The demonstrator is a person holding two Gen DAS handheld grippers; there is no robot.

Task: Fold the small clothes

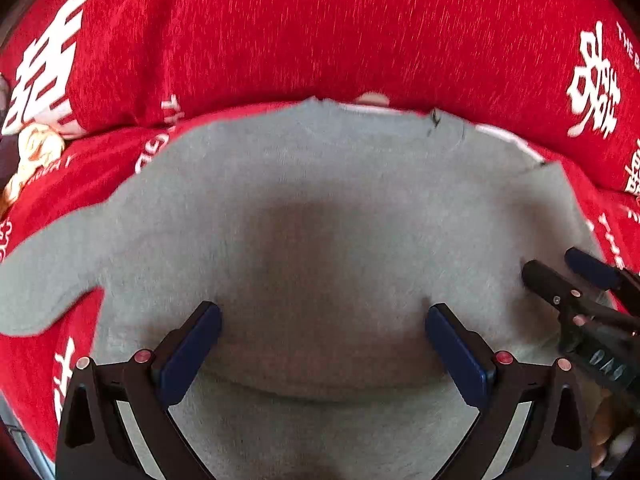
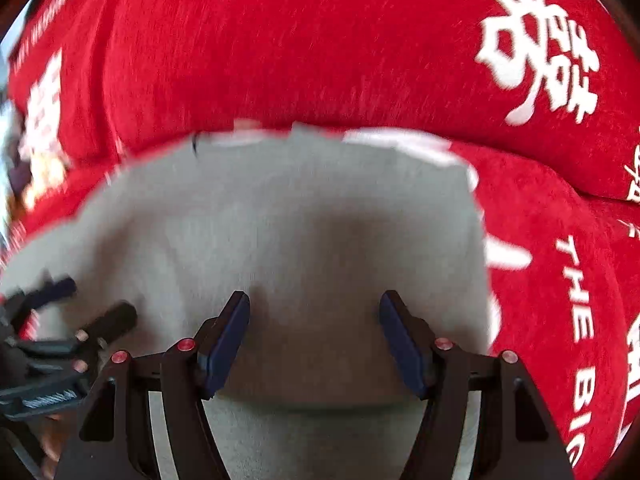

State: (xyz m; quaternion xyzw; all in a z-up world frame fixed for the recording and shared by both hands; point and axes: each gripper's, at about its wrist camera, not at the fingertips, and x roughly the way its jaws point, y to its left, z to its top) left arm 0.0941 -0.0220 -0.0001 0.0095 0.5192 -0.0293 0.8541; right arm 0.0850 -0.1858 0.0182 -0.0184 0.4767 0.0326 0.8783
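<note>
A small grey sweater (image 1: 320, 184) lies spread flat on a red cover, with one sleeve (image 1: 44, 280) reaching out to the left. Its neck edge (image 1: 400, 114) lies at the far side against the back cushion. A fold edge (image 1: 320, 394) crosses the cloth close to me. My left gripper (image 1: 323, 310) hangs open over the middle of the sweater, nothing between its blue pads. My right gripper (image 2: 314, 296) is also open, over the sweater's right part (image 2: 320, 208), and shows at the right edge of the left wrist view (image 1: 550, 262). The left gripper (image 2: 102, 298) appears at the left of the right wrist view.
The sweater rests on a red seat cover (image 1: 120, 168) with white lettering. A thick red back cushion (image 1: 320, 28) rises right behind it. A cream, patterned object (image 1: 36, 148) lies at the far left. A hand (image 1: 608, 436) shows at the lower right.
</note>
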